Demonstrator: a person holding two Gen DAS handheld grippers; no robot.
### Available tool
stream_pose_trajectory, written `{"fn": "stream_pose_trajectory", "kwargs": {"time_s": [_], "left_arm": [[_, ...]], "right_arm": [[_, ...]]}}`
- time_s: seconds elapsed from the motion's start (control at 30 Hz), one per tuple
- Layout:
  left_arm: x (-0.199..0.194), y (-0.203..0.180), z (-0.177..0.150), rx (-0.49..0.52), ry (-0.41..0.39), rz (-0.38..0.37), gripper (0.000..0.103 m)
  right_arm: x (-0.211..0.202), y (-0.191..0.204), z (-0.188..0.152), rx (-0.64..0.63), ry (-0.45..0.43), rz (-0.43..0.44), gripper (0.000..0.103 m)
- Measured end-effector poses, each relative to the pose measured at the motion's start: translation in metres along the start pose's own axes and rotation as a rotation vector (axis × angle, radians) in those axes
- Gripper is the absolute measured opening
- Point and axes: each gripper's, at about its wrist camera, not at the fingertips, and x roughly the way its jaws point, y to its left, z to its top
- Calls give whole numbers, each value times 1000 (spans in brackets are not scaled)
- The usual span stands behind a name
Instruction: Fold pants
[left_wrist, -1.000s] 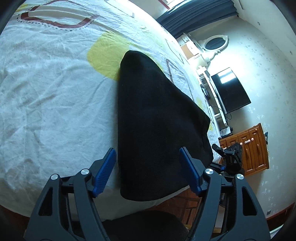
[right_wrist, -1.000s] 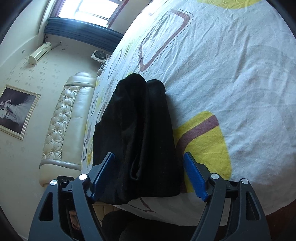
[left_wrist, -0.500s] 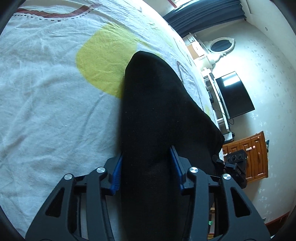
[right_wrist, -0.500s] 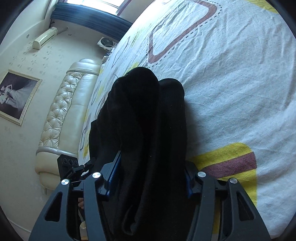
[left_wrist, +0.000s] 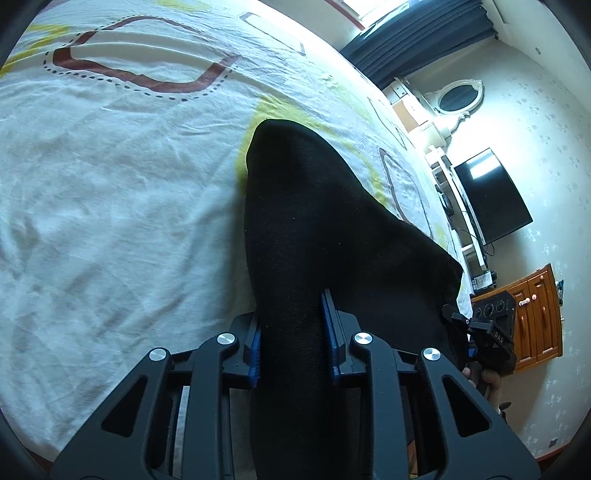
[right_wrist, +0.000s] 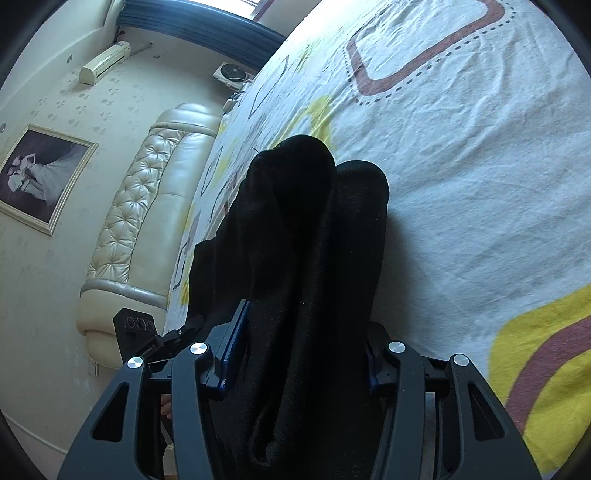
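The black pants (left_wrist: 325, 229) lie folded lengthwise on the patterned bed sheet (left_wrist: 110, 192), with the near end lifted. My left gripper (left_wrist: 293, 332) is shut on one near corner of the pants. My right gripper (right_wrist: 303, 343) is shut on the other near corner, where the bunched black pants (right_wrist: 314, 229) show two stacked folds. The right gripper also shows at the right edge of the left wrist view (left_wrist: 484, 325). The left gripper also shows at the lower left of the right wrist view (right_wrist: 155, 339).
A padded cream headboard (right_wrist: 147, 206) bounds the bed on one side. A TV (left_wrist: 491, 195), a wooden cabinet (left_wrist: 535, 314) and a dresser with an oval mirror (left_wrist: 458, 99) stand beyond the other side. White sheet (right_wrist: 480, 184) stretches beyond the pants.
Both grippers moved forward over the near end of the pants and shut on it, then lifted it slightly. A second ago both were open in front of the pants.
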Motion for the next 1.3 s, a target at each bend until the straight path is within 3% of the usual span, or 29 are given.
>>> {"fn": "stream_pose_trajectory", "kwargs": {"time_s": [0.27,0.37,0.43,0.47,0.5,0.53,0.6,0.7,0.87,1.07,1.1,1.13,1.3], "left_arm": [[-12,18,0,-36,-9,4,27],[-11,19,0,-48,-8,-1,32],[-14,22,0,-47,-12,-1,44],[-16,23,0,-51,-17,-15,50],[-20,25,1,-61,-23,-44,64],[-24,27,2,-78,-32,-83,72],[-33,31,9,-102,-58,-153,75],[-39,34,24,-86,-90,-163,80],[-13,40,46,-126,-52,-153,80],[26,40,60,-110,6,-138,79],[28,37,62,-88,-2,-135,71],[29,36,63,-64,-3,-122,53],[33,33,65,-6,-16,-50,40]], "right_arm": [[21,5,-6,5,11,16,50],[21,4,-6,12,12,19,51],[18,2,-5,24,11,22,56],[16,2,-6,35,7,33,64],[14,3,-5,43,4,53,69],[12,4,-3,47,1,61,71],[9,6,2,41,0,45,74],[10,4,9,30,-10,23,74],[15,-11,28,97,-79,67,75],[26,-15,44,95,-63,121,75],[26,-13,44,82,-63,115,71],[27,-13,44,70,-59,101,57],[27,-13,40,57,-105,109,45]]}}
